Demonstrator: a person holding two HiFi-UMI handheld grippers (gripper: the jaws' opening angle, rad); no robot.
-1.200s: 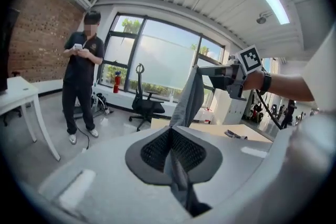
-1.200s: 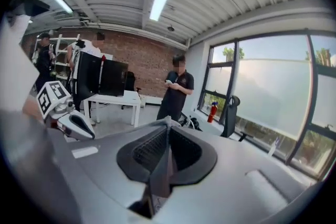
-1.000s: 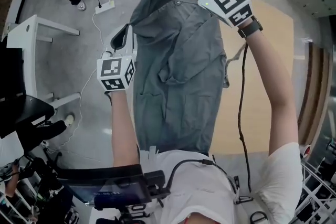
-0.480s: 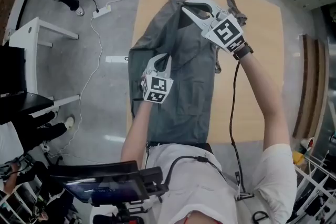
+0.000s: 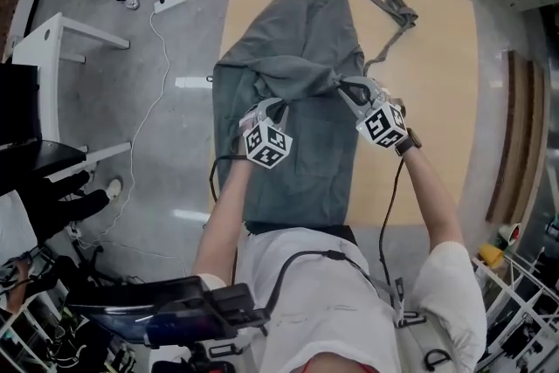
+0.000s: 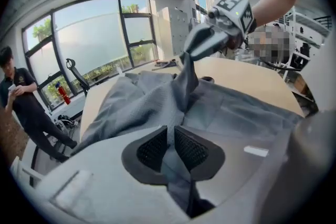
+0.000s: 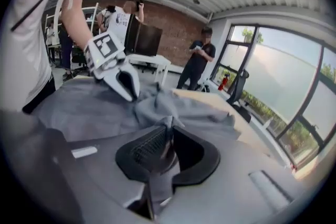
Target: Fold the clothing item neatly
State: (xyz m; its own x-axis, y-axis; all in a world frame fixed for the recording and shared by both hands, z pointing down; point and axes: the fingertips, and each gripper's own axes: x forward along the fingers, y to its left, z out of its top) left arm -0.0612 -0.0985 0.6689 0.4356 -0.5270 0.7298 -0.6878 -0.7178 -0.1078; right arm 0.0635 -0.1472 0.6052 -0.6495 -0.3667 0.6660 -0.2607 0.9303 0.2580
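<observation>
**Garment (image 5: 301, 144) on tabletop, pinched mid-length by both your grippers**

Garment is grey and lies on the wooden tabletop (image 5: 428, 100). In the head view its long axis runs from the near edge by your waist to the far edge. The far end tapers to a narrow point near the far edge. The near end is flat and reaches the near edge. Its left side reaches the tabletop's left edge. Mid-length the cloth is bunched into a ridge across the garment, between your two grippers.

Your left gripper (image 5: 265, 107) points down at the ridge's left end. Its fingers (image 6: 191, 147) have just been opening a little; cloth fills the narrow gap between the pads.

Your right gripper (image 5: 347, 86) is at the ridge's right end. Its fingers (image 7: 149, 147) are clenched on a fold of the garment.

A grey strip (image 5: 393, 0) lies on bare tabletop at far right. I can't tell if it's joined to the garment.
</observation>
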